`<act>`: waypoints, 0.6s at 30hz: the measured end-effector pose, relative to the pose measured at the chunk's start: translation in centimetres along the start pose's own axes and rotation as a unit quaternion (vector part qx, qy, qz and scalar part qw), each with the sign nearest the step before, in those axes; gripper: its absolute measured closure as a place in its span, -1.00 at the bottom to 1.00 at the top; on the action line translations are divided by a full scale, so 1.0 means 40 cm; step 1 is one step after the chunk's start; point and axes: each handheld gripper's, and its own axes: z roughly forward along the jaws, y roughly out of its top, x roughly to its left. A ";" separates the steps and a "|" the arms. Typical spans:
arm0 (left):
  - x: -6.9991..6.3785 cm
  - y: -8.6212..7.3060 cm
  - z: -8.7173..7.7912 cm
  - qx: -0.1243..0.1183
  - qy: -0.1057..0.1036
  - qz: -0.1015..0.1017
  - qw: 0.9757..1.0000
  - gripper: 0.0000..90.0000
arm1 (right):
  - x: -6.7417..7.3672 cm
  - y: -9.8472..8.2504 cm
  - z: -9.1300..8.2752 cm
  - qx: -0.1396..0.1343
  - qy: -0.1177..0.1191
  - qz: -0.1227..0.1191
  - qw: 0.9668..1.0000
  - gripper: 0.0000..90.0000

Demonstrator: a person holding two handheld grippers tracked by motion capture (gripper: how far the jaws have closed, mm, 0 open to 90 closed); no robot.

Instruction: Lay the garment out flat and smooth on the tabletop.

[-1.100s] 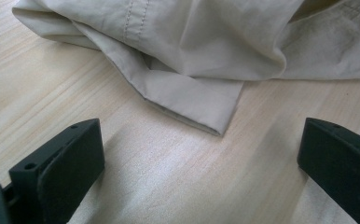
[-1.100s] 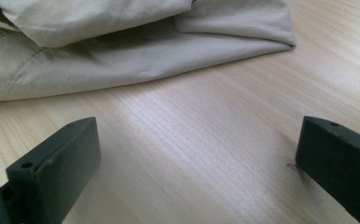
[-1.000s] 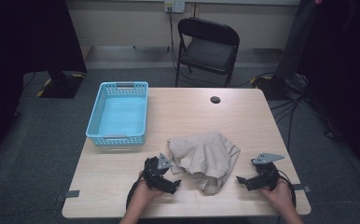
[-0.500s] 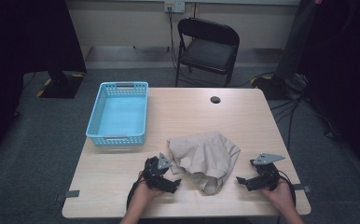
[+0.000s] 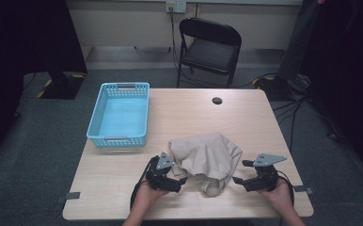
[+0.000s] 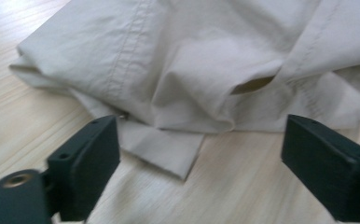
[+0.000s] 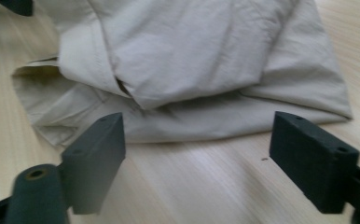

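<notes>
One beige garment lies crumpled near the front edge of the table, between the two grippers. Its cloth is pale, creased and folded over itself, with stitched seams running along the folds; in the left gripper view a flat hem corner juts out onto the wood and a small dark opening gapes in one fold, and in the right gripper view a lower layer spreads out flat beneath the bunched upper part. The left gripper sits just beside the garment's left edge, its jaws wide apart and just now closing a little, with the hem corner lying between them but nothing gripped. The right gripper sits near the right edge, jaws likewise wide and just now narrowing, over bare wood. One blue basket stands on the table's left, well apart from the garment. One black folding chair stands beyond the table.
</notes>
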 end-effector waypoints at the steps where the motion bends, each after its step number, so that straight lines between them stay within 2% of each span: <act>1: 0.000 0.001 0.000 -0.003 -0.005 0.002 1.000 -0.68 | 0.003 0.002 0.000 -0.001 0.006 -0.003 1.000 -0.49; 6: -0.007 0.008 0.003 -0.013 -0.016 0.019 1.000 -0.43 | 0.019 0.013 0.000 -0.014 0.025 -0.016 0.999 -0.34; 10: -0.007 0.013 0.011 -0.015 -0.012 0.029 0.999 -0.28 | 0.024 0.018 0.014 -0.014 0.043 -0.018 0.999 -0.27; 13: -0.010 0.016 0.017 -0.015 -0.015 0.037 0.999 -0.14 | 0.028 0.027 0.029 -0.008 0.040 -0.016 0.999 -0.21; 16: -0.011 0.018 0.018 -0.015 -0.021 0.039 0.999 0.08 | 0.032 0.039 0.038 -0.014 0.041 -0.022 0.999 0.02; 18: -0.011 0.020 0.017 -0.018 -0.026 0.040 0.999 0.17 | 0.035 0.045 0.044 -0.013 0.043 -0.025 0.999 0.10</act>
